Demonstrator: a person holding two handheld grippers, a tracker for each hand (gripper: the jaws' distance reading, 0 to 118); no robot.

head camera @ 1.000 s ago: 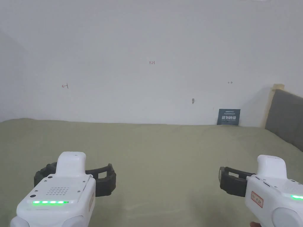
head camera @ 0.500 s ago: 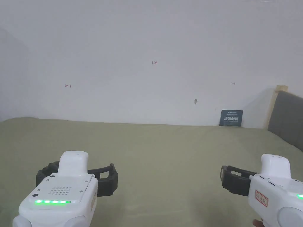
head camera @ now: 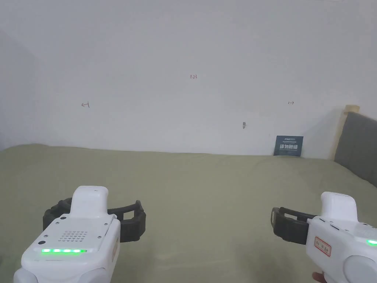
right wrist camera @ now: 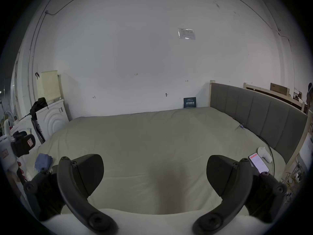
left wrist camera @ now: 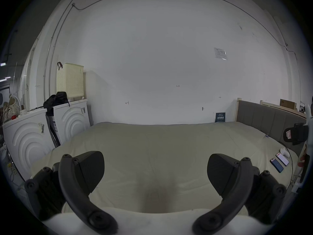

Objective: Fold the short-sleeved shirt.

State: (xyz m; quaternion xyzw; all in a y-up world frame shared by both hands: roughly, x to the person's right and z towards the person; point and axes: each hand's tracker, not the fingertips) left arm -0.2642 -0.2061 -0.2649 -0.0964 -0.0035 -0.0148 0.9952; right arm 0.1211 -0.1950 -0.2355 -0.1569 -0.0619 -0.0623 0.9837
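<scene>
One green bedspread (head camera: 206,184), white wall (head camera: 184,55).

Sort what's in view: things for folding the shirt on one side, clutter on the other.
For the job:
left gripper, open
right gripper, open
bed, the work surface
crumpled blue cloth at the bed's edge, perhaps the shirt; can't tell

Just lying about:
two phones
white object beside them
dark sign
black bag
</scene>
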